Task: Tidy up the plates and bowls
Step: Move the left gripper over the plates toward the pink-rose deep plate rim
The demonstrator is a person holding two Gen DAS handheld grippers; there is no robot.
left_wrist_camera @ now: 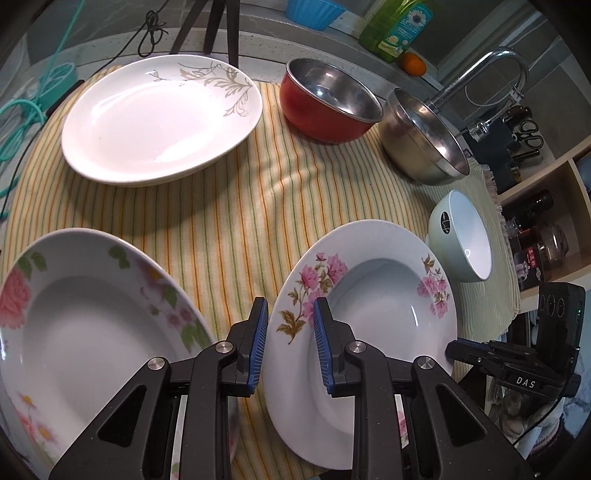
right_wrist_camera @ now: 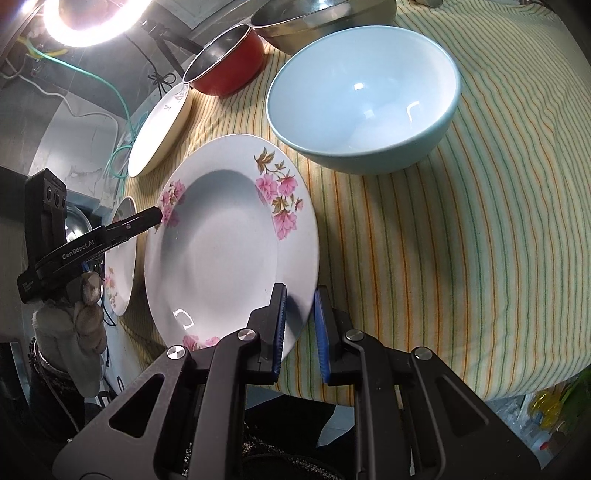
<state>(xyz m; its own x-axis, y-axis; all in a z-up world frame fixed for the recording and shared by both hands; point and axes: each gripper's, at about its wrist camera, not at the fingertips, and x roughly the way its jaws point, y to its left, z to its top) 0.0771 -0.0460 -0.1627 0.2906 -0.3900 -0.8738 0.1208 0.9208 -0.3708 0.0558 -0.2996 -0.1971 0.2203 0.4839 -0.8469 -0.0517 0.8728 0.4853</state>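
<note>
A white deep plate with pink flowers is held tilted over the striped cloth. My left gripper straddles its left rim with jaws around the edge. My right gripper straddles the opposite rim; it shows in the left wrist view touching the plate's edge. A second floral plate lies to the left. A white plate with a tan leaf pattern lies at the back. A red bowl, a steel bowl and a pale blue bowl stand behind.
A yellow striped cloth covers the table. A faucet, a green soap bottle and an orange stand at the back right. Shelves with jars are on the right. Cables lie at the left.
</note>
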